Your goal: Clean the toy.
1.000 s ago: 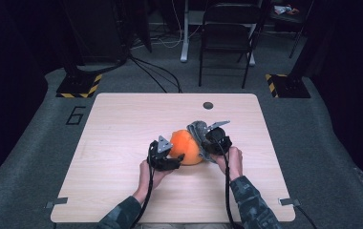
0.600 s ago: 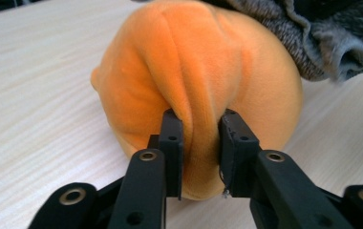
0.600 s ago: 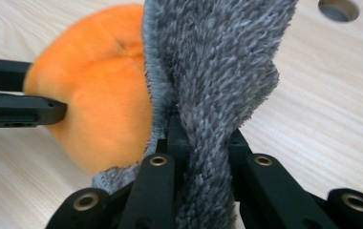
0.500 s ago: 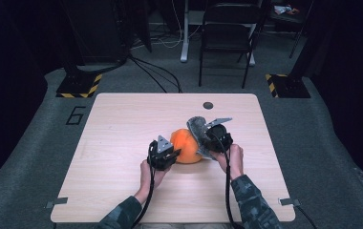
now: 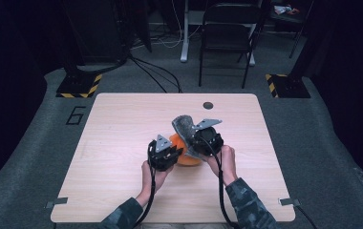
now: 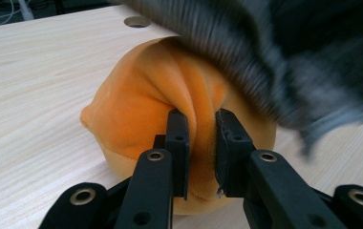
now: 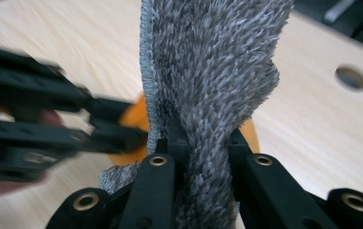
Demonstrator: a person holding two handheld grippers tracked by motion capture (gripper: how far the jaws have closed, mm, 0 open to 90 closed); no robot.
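Note:
An orange plush ball [image 5: 185,152] [image 6: 155,109] lies mid-table with a shaggy grey cloth [image 5: 183,125] [image 7: 213,67] draped over its far side. My left gripper [image 5: 170,153] [image 6: 201,143] has just been closing and now pinches a fold of the orange plush between its pads. My right gripper [image 5: 196,138] [image 7: 203,143] is shut on the grey cloth and holds it lifted above the ball, so the cloth stands up in front of its jaws. In the right gripper view the left gripper [image 7: 103,126] shows blurred at the left against the orange plush [image 7: 134,119].
The wooden table [image 5: 122,124] has a round cable hole [image 5: 208,105] at its far middle. A folding chair [image 5: 227,33] and cables stand on the floor beyond the table. Bare wood lies to both sides of the hands.
The left gripper's jaws closed onto the orange plush. The right gripper rose and drew the grey cloth up and off the ball's top.

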